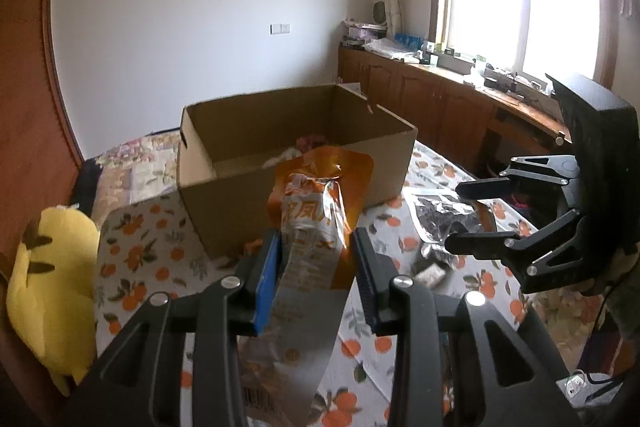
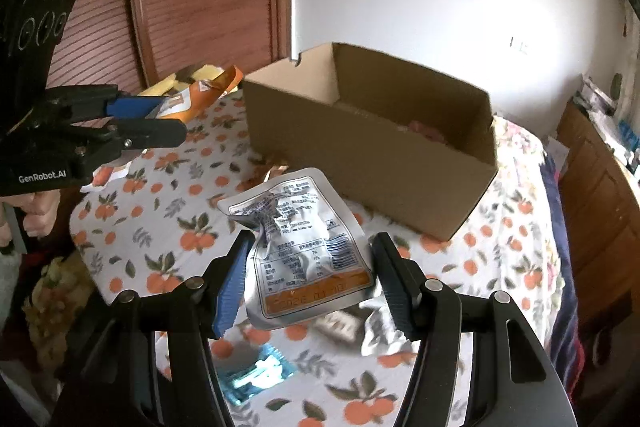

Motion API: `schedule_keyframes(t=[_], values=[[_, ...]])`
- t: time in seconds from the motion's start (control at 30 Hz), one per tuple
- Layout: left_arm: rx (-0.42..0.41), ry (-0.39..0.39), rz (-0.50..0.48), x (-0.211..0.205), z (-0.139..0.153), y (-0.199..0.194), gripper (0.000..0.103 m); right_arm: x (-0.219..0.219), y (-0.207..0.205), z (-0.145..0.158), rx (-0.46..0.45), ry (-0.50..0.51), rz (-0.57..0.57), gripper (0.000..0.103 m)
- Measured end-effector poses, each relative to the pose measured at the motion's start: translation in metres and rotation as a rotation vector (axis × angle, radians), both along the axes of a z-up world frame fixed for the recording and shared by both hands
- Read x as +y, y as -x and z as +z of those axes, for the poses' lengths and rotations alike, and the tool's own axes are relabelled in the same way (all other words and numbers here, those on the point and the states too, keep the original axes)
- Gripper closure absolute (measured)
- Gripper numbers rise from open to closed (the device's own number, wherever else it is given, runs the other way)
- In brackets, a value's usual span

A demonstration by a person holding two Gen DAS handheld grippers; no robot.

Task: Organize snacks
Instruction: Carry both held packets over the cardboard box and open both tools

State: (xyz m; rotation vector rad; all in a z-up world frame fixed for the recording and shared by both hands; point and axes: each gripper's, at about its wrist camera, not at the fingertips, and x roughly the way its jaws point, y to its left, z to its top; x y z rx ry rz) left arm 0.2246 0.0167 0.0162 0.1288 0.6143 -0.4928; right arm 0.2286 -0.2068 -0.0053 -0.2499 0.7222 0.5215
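Note:
In the left wrist view my left gripper (image 1: 316,267) is shut on an orange snack pouch (image 1: 320,203), which hangs above the tablecloth just in front of the open cardboard box (image 1: 296,195). To the right, my right gripper (image 1: 454,218) carries a silver pouch (image 1: 436,211). The right wrist view shows that gripper (image 2: 310,279) with its blue pads pressed on both sides of the crumpled silver pouch (image 2: 304,251), lifted off the table near the box (image 2: 360,155). My left gripper (image 2: 172,119) with the orange pouch (image 2: 200,91) is at the far left of this view.
The table wears an orange-fruit patterned cloth (image 2: 168,187). Under my right gripper lie a blue wrapper (image 2: 256,375), another silver packet (image 2: 380,335) and a small dark packet (image 2: 340,323). Some snacks (image 1: 310,141) lie inside the box. A yellow plush toy (image 1: 48,287) sits at the left.

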Motion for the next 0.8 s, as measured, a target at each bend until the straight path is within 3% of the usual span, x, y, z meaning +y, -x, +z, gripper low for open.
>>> schedule_keyframes(t=[0.47, 0.8], values=[[-0.046, -0.005, -0.002, -0.020, 0.025, -0.075, 0.069, -0.014, -0.075, 0.036, -0.065, -0.004, -0.018, 0.041], [-0.059, -0.011, 0.010, -0.024, 0.028, -0.124, 0.069, -0.015, -0.122, 0.034, -0.079, 0.002, -0.019, 0.041]])
